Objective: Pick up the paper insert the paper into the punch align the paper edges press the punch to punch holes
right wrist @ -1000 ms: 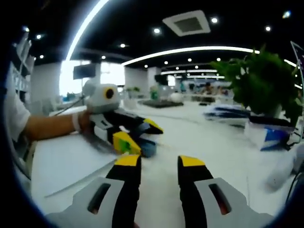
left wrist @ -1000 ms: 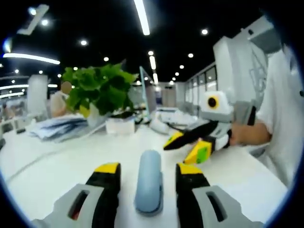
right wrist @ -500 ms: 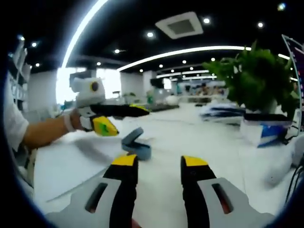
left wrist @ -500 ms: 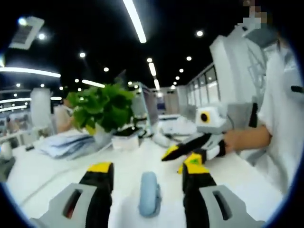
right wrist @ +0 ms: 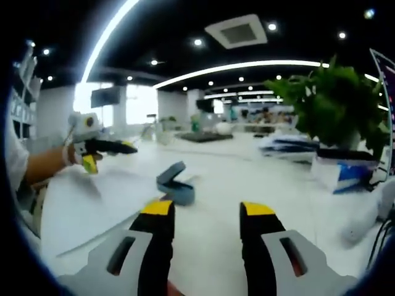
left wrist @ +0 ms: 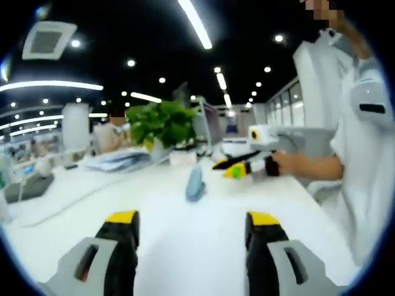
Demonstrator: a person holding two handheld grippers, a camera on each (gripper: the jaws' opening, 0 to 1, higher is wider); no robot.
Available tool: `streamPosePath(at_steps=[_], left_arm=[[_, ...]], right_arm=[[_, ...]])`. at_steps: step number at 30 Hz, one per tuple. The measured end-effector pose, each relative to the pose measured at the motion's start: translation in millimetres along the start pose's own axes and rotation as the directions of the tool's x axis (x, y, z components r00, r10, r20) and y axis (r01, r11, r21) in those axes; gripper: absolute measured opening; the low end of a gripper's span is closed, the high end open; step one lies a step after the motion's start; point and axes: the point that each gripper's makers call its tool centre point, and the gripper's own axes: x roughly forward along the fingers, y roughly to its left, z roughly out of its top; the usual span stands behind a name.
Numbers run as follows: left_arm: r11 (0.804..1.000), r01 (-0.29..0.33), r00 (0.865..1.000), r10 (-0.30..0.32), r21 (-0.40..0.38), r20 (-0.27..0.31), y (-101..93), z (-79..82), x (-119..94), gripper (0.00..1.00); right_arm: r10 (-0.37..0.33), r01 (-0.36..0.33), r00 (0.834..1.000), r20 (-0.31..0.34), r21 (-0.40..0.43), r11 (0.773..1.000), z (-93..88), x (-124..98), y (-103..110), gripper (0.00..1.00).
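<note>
One white desk [right wrist: 247, 185] holds a blue punch [right wrist: 175, 185] beneath office ceiling lights [right wrist: 237, 64]

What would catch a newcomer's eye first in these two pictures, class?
Most striking is the small blue punch, alone on the white table ahead of the open right gripper. A leafy green plant stands at the table's far side. In the left gripper view, the open left gripper points across the table towards the punch.
</note>
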Motion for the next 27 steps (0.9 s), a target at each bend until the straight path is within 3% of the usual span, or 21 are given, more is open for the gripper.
streamPosePath(at_steps=[5,10,14,21,27], left_arm=[[0.999,-0.035,0.999,0.034,-0.028,-0.036,4.8,-20.6,-16.7,0.7],[0.998,-0.043,0.999,0.042,-0.036,-0.025,5.2,-20.4,-21.0,0.7],[0.999,-0.033,0.998,0.033,0.007,-0.062,3.2,-29.9,-20.8,0.7],[1.0,-0.018,0.995,0.018,0.002,-0.103,1.3,-39.3,-20.5,0.69],[1.0,-0.019,0.994,0.016,-0.024,-0.105,2.3,-40.1,-18.9,0.68]], right_arm=[[-0.01,0.01,1.0,0.002,-0.002,1.0,-0.3,-0.4,-2.5,0.46],[-0.011,0.011,1.0,-0.001,0.0,1.0,-1.2,-0.1,-3.5,0.46],[-0.01,0.01,1.0,-0.002,0.0,1.0,-1.7,-0.2,-3.2,0.46],[-0.006,0.006,1.0,-0.006,-0.009,1.0,-2.6,0.1,-2.6,0.46],[0.046,-0.046,0.999,0.0,0.024,0.999,-2.3,1.0,4.6,0.45]])
